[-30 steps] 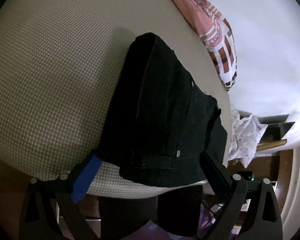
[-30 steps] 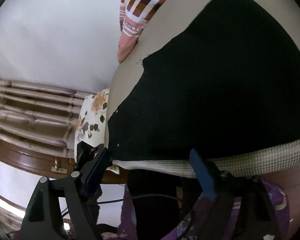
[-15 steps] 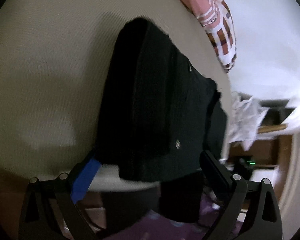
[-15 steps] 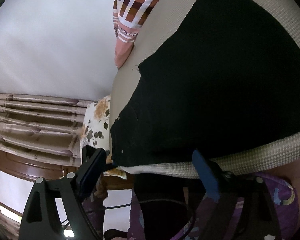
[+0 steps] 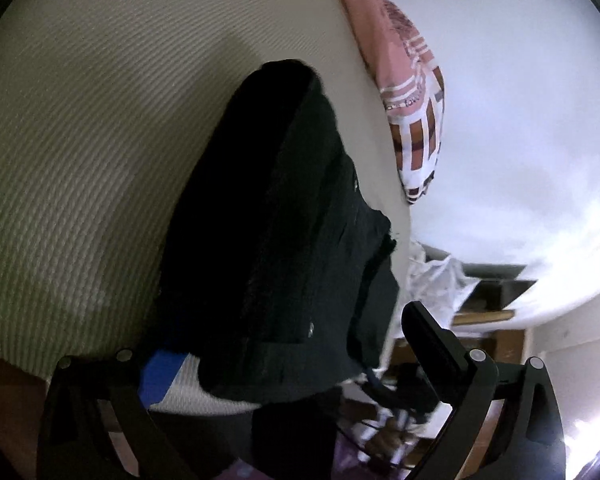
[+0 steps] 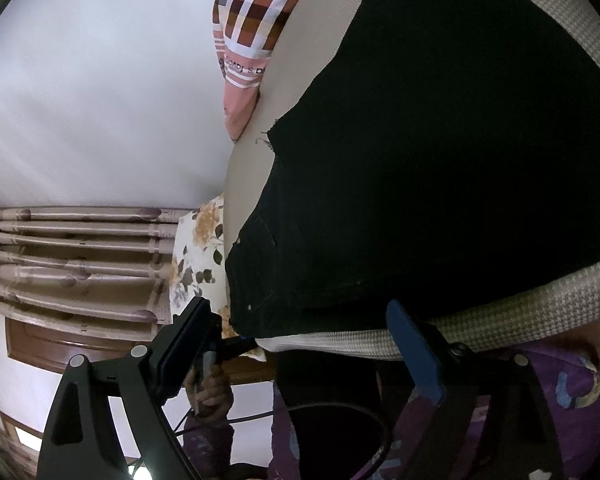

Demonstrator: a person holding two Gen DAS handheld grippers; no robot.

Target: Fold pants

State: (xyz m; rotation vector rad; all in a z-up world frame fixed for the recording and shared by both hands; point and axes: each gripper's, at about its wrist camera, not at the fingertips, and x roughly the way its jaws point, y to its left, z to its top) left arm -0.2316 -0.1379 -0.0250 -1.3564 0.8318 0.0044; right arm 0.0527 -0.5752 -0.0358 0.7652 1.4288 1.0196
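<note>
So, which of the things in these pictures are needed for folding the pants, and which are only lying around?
For the job:
- black denim pants, lying on the bed
- beige woven bed cover beneath them
- left tongs and right tongs, both open

Only lying about:
- pink checked cloth at the far bed edge
- floral pillow beside the bed

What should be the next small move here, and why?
Probably bring both grippers forward onto the near edge of the black pants. The left gripper and right gripper both have open jaws holding nothing, and the pants lie on the bed, one part hanging over its edge.
</note>
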